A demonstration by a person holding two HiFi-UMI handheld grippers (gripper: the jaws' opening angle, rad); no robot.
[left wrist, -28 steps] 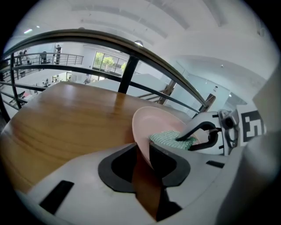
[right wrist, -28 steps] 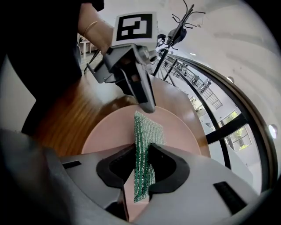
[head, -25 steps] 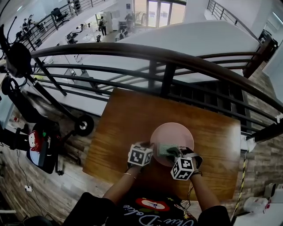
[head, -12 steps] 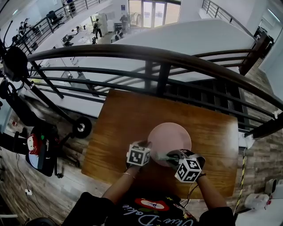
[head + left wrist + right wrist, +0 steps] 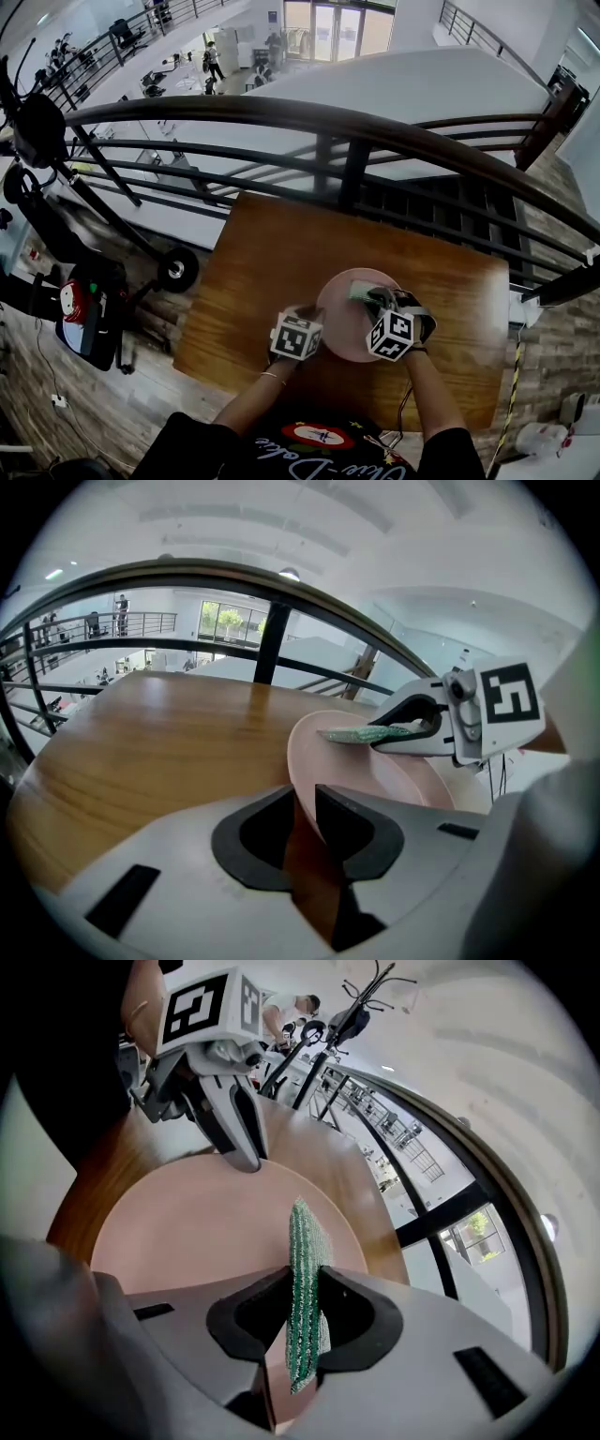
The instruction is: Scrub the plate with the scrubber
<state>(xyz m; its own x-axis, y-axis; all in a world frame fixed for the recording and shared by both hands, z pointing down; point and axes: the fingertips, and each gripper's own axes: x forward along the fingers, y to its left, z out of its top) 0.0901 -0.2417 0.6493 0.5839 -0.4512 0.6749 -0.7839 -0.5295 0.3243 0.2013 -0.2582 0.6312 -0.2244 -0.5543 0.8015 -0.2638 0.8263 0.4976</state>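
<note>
Your left gripper [image 5: 302, 803] is clenched on the near-left rim of the pink plate [image 5: 339, 323]. Only its own view shows the rim running in between the jaws, which have just been easing apart slightly with the rim between them. Your right gripper [image 5: 302, 1283] is grasping the green scrubber [image 5: 302, 1260]. In the right gripper view it stands on edge between the pads, its tip pointing out over the plate's far side. The left gripper view shows the same scrubber side-on, sticking out level by the plate's far rim, though neither view settles whether it touches the surface. The head view alone shows where all of this sits: the plate is on the wooden bench [image 5: 272, 253], towards its near edge, and a dark railing [image 5: 328, 117] curves past the far side.
</note>
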